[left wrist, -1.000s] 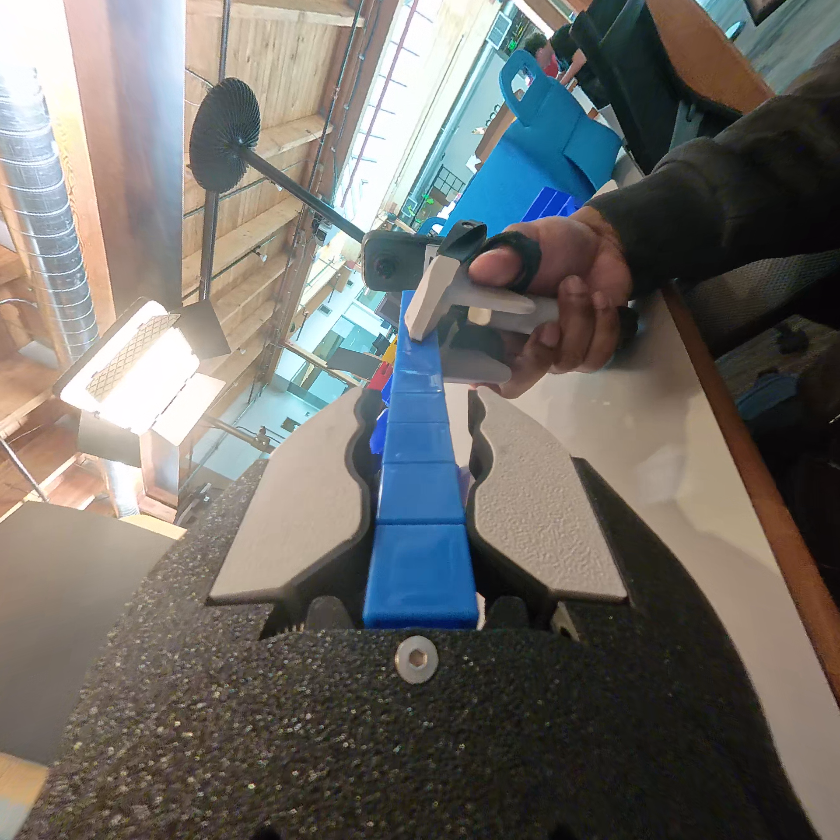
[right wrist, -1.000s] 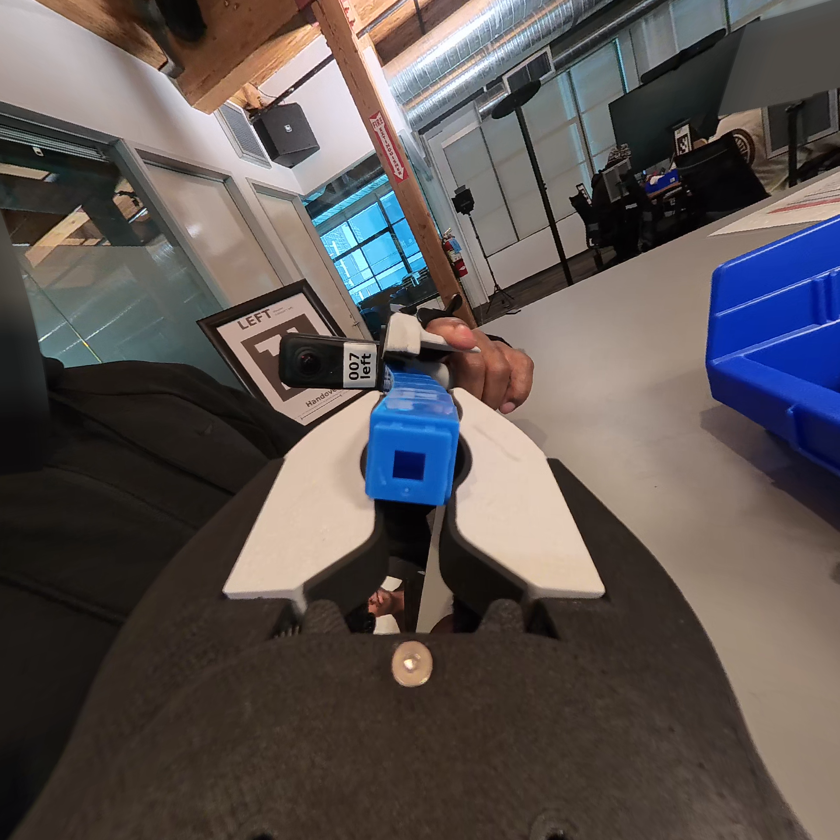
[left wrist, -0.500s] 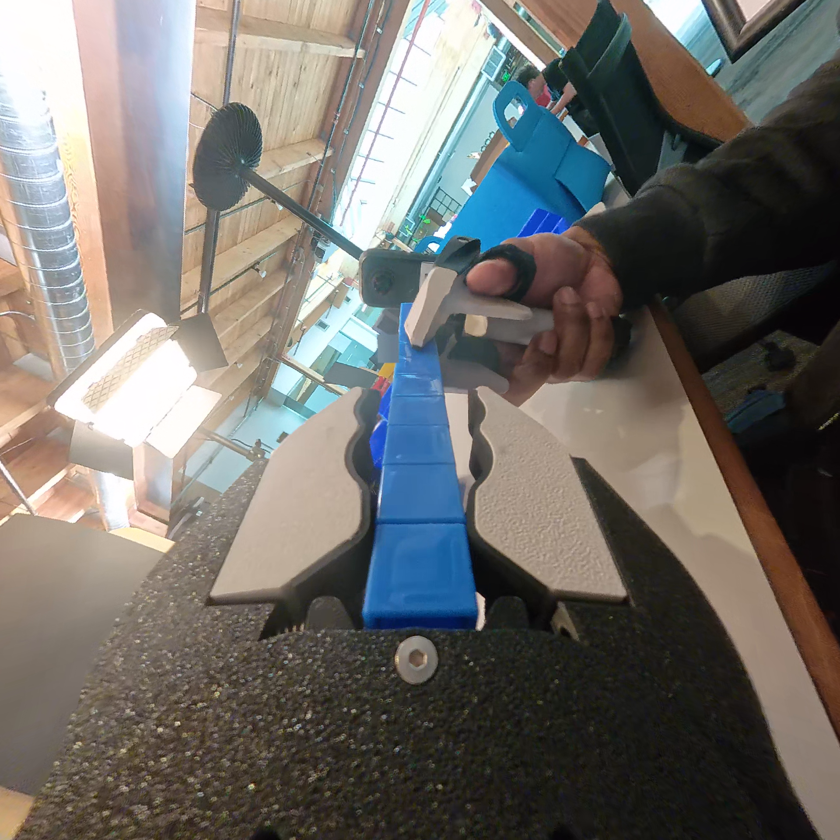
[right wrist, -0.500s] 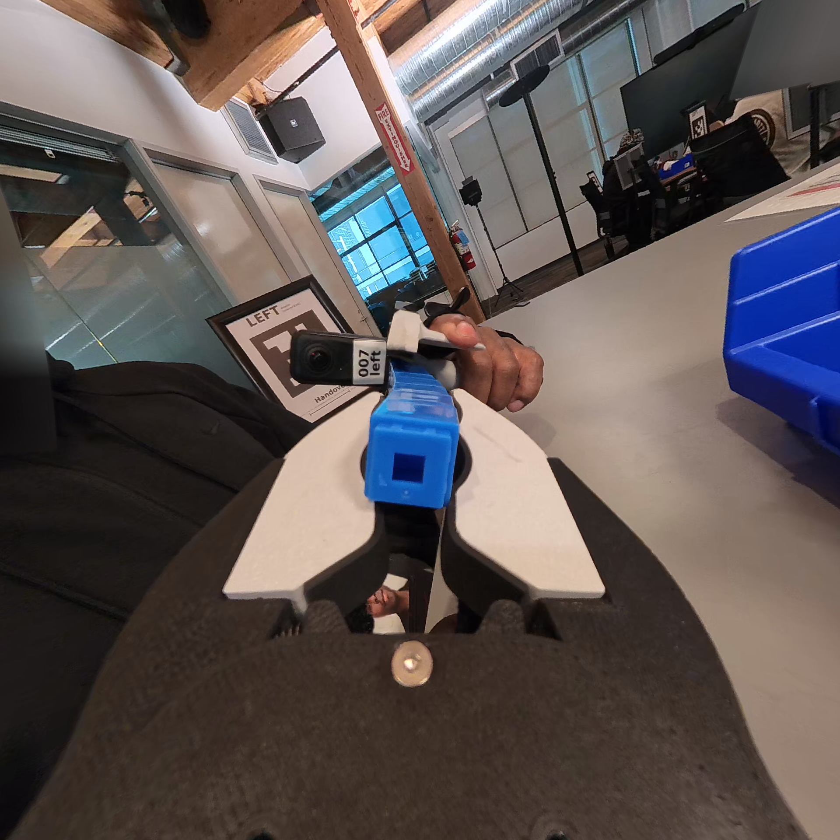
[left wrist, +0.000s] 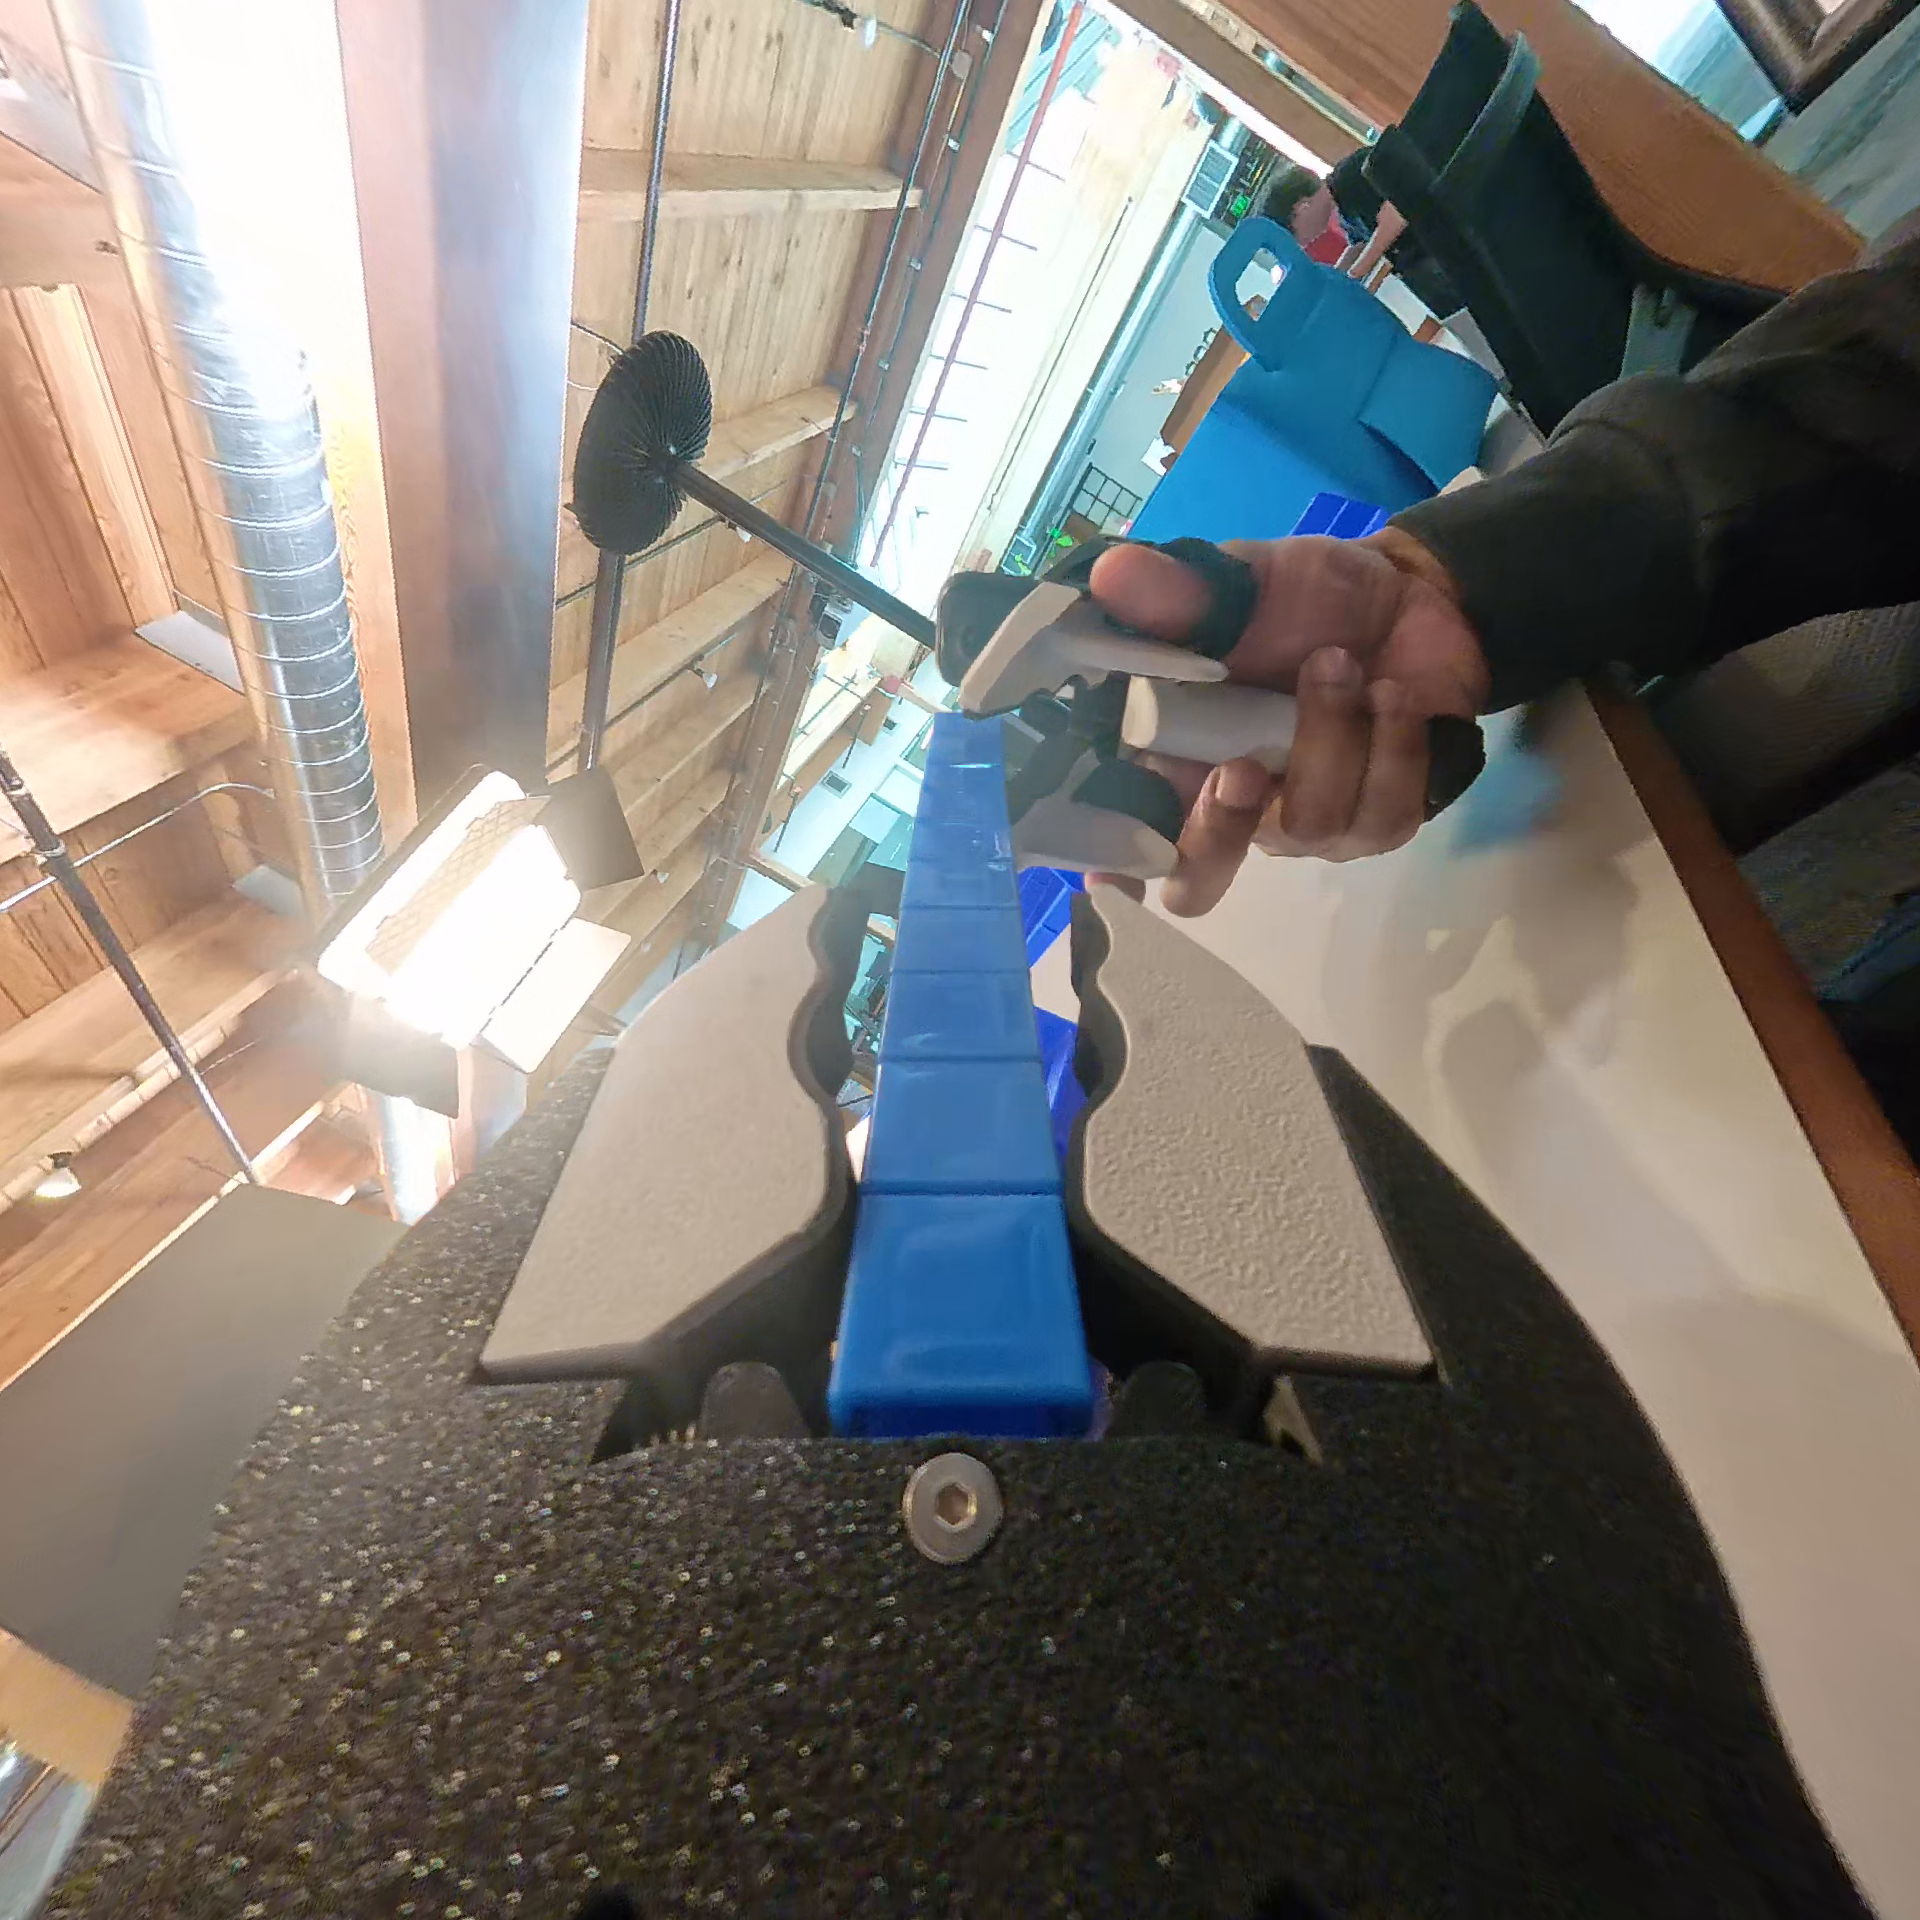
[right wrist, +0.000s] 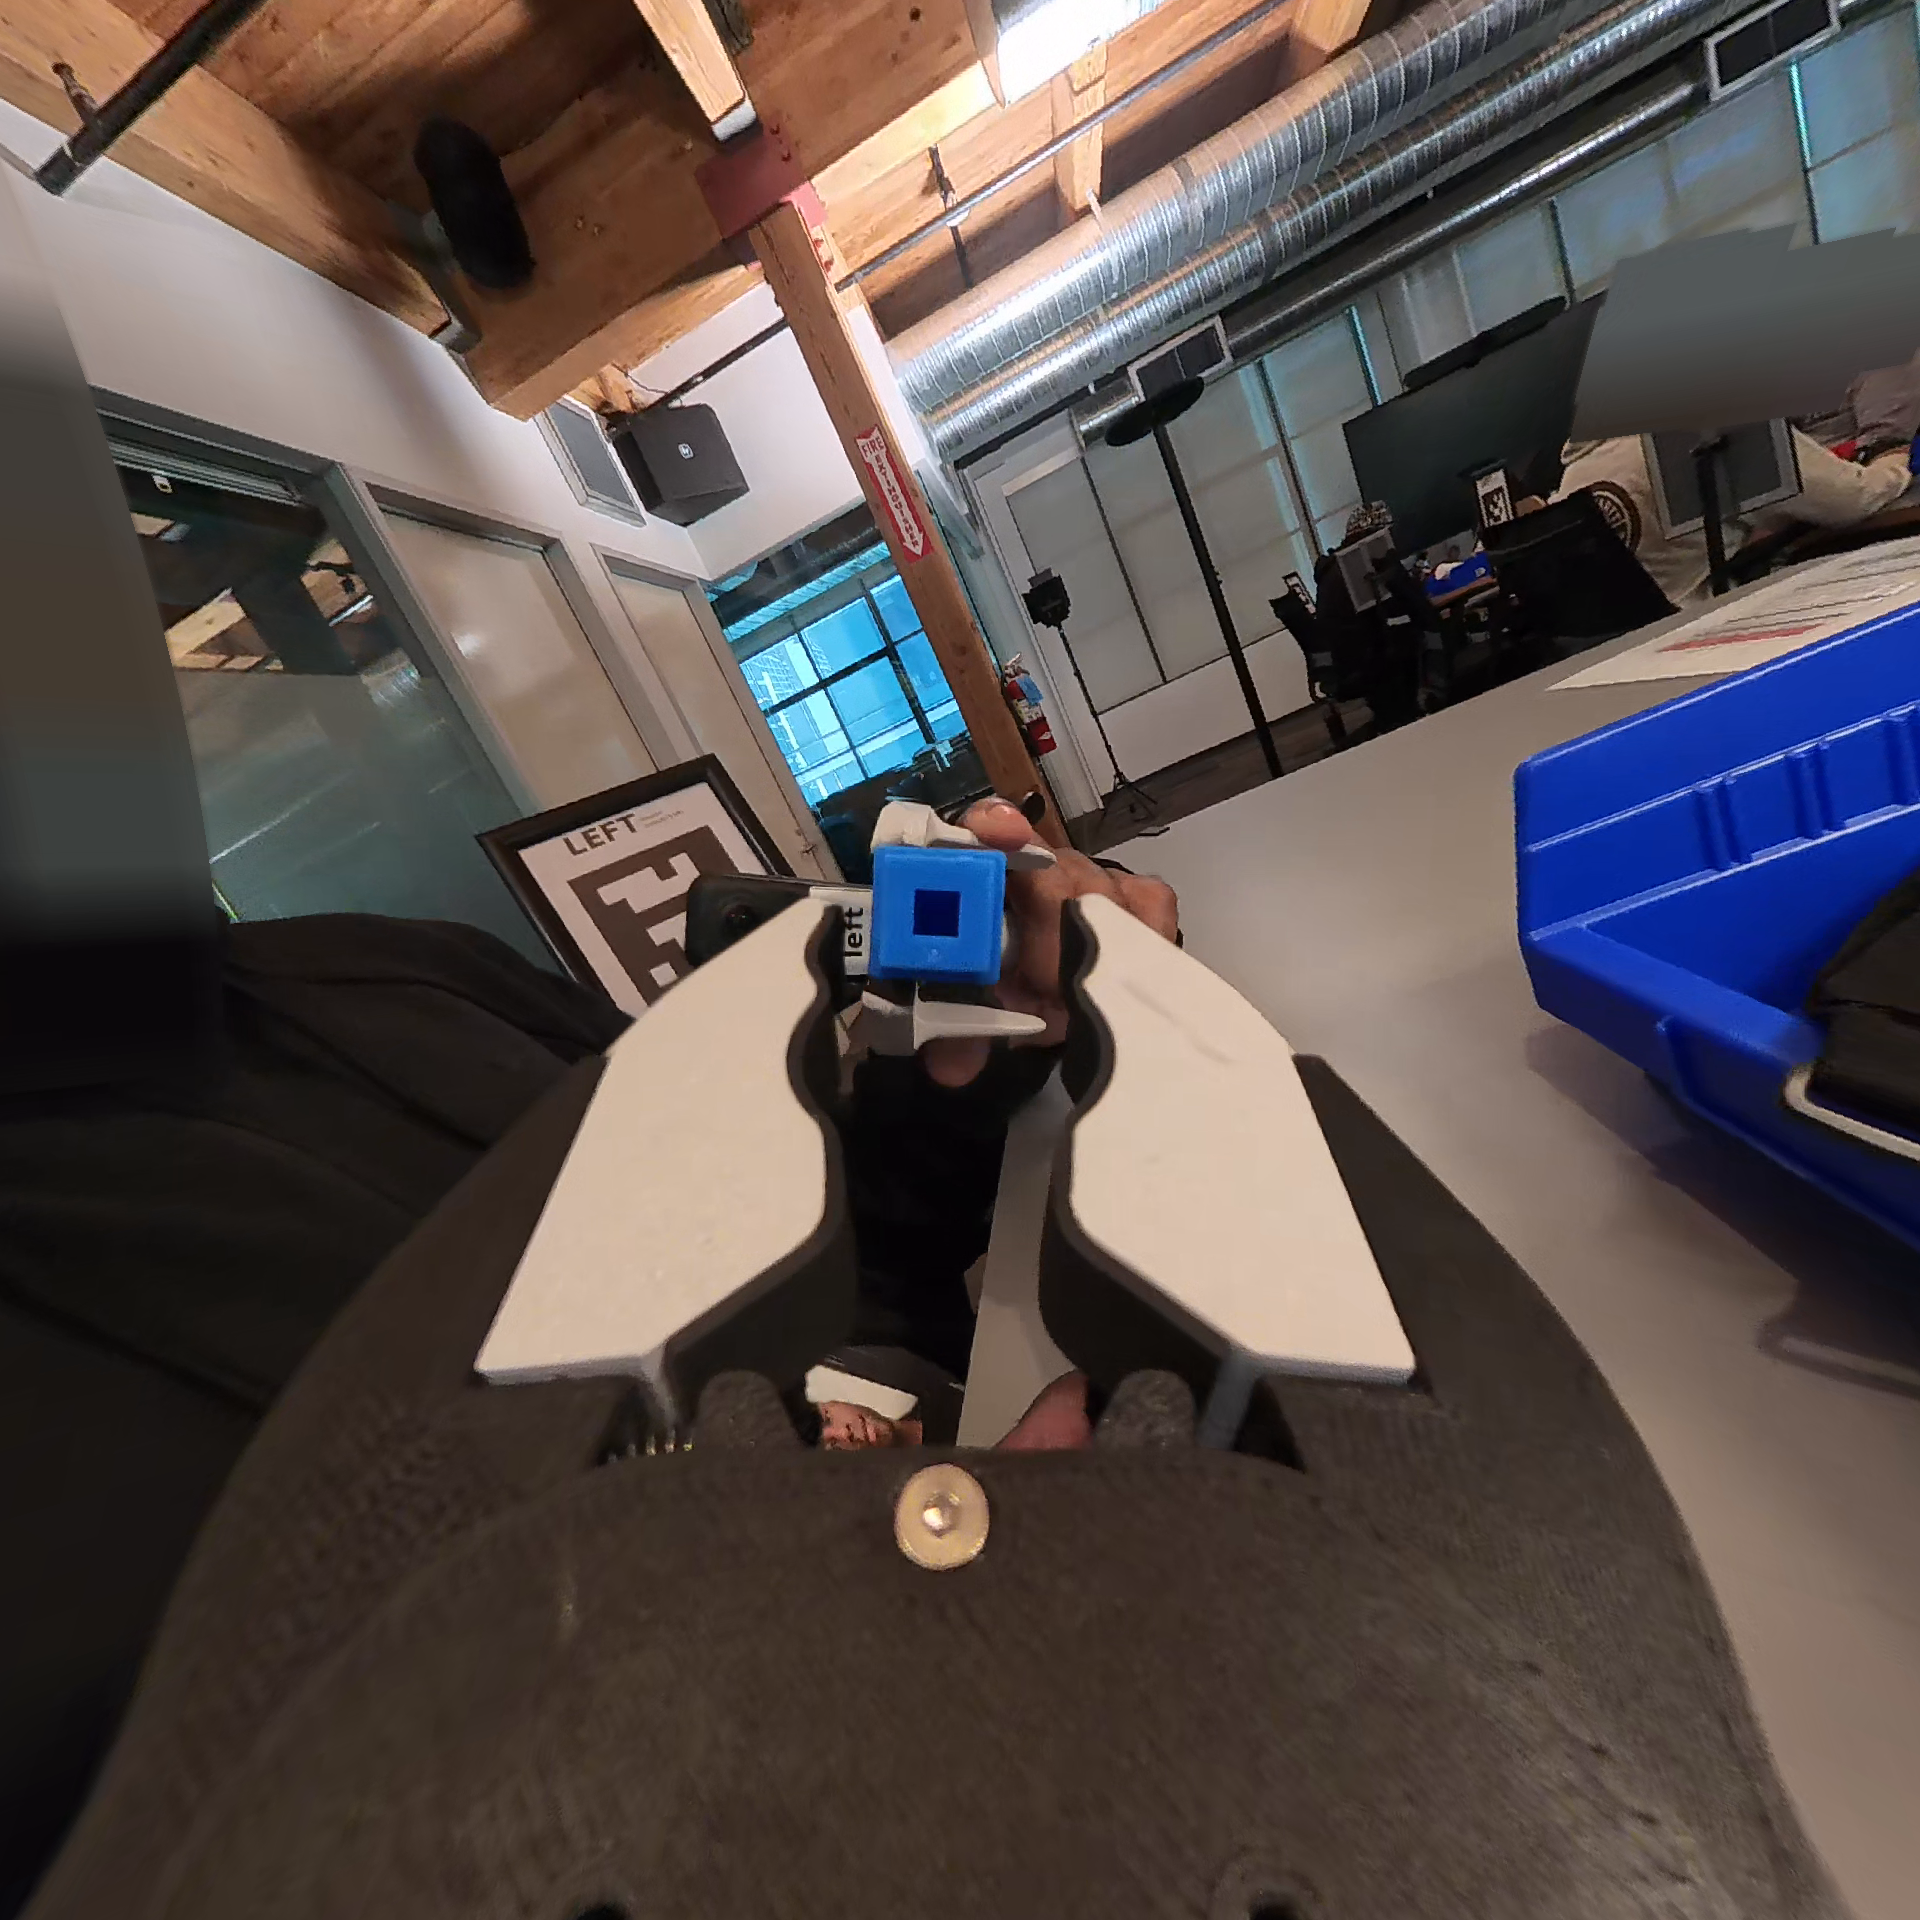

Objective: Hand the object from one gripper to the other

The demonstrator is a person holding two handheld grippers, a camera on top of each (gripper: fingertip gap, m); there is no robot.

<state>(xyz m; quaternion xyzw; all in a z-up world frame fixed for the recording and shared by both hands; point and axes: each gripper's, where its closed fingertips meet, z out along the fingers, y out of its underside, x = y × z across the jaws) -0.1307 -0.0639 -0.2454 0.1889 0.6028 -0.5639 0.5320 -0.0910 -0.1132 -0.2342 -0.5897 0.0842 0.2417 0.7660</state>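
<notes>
Gripping the blue bar [left wrist: 961, 1143], your left tongs [left wrist: 954, 914] are closed narrow on it: both grey fingers [left wrist: 686, 1174] press its sides near their base, and the bar runs straight out between them and past the tips. It is a row of joined blue cubes, held clear of the grey table [left wrist: 1455, 1143].

At the bar's far end your right tongs [left wrist: 1013, 764] sit with one finger above and one below. The upper tip is at the last cube; I cannot tell from this side whether it touches. Your right hand [left wrist: 1320, 707], in a black sleeve [left wrist: 1714, 520], is wrapped round the handle.

The right wrist view settles the matter. Your right tongs [right wrist: 951, 920] stand wide. The square end of the bar [right wrist: 938, 914] lies between the two tips with a clear gap on either side, touching neither. Behind it the left tongs [right wrist: 904, 920] bracket the bar above and below.

A blue bin [right wrist: 1683, 894] rests on the table [right wrist: 1403, 935] to the right, well apart from the bar. A framed sign [right wrist: 623, 904] stands behind the left tongs. A lit studio lamp [left wrist: 457, 914] shows on the left of the left wrist view
</notes>
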